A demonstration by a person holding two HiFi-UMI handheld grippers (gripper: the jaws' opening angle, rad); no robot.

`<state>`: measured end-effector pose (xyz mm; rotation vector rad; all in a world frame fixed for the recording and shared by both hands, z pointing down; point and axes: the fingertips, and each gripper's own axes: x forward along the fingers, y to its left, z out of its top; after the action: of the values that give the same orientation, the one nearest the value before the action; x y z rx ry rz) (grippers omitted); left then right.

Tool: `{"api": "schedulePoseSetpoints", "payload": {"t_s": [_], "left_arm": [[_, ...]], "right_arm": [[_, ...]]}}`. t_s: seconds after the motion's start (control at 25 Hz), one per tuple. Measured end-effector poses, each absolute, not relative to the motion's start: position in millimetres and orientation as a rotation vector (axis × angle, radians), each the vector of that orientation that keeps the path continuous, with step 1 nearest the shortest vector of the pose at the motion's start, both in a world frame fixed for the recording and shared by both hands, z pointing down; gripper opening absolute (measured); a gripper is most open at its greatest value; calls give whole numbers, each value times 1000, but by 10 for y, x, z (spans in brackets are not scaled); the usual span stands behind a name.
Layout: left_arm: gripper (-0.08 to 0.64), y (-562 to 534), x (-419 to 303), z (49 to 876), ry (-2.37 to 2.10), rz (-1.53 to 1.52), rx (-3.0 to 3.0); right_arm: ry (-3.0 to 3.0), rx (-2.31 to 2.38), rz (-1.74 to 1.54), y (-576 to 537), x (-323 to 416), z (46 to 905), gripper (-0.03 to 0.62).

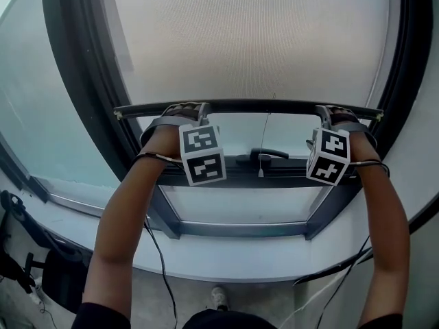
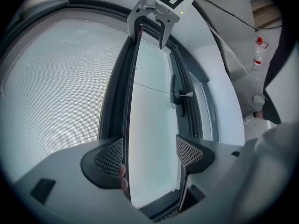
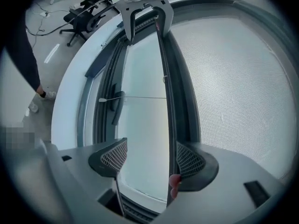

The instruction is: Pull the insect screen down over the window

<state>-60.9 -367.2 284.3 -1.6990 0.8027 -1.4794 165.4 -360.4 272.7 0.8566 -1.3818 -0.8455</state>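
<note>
A white sill curves along below the window, and under it spreads a grey floor. A black office chair stands on the floor on its wheeled base, well off to the left of the window, and a light shoe is planted on the floor just below the sill's edge. The left gripper view shows a clear bottle with a red cap on the floor near the wall.

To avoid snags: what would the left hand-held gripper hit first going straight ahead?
Likely the cord across its path, then the right hand-held gripper; depth is unclear.
</note>
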Motion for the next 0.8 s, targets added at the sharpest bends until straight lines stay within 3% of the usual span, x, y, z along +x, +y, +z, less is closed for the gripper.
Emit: {"api": "schedulePoseSetpoints", "payload": {"t_s": [0.8], "left_arm": [[358, -3639, -589, 3964, 769, -1512, -1699]], "right_arm": [[-1434, 793, -759, -3537, 1664, 3842, 331]]}}
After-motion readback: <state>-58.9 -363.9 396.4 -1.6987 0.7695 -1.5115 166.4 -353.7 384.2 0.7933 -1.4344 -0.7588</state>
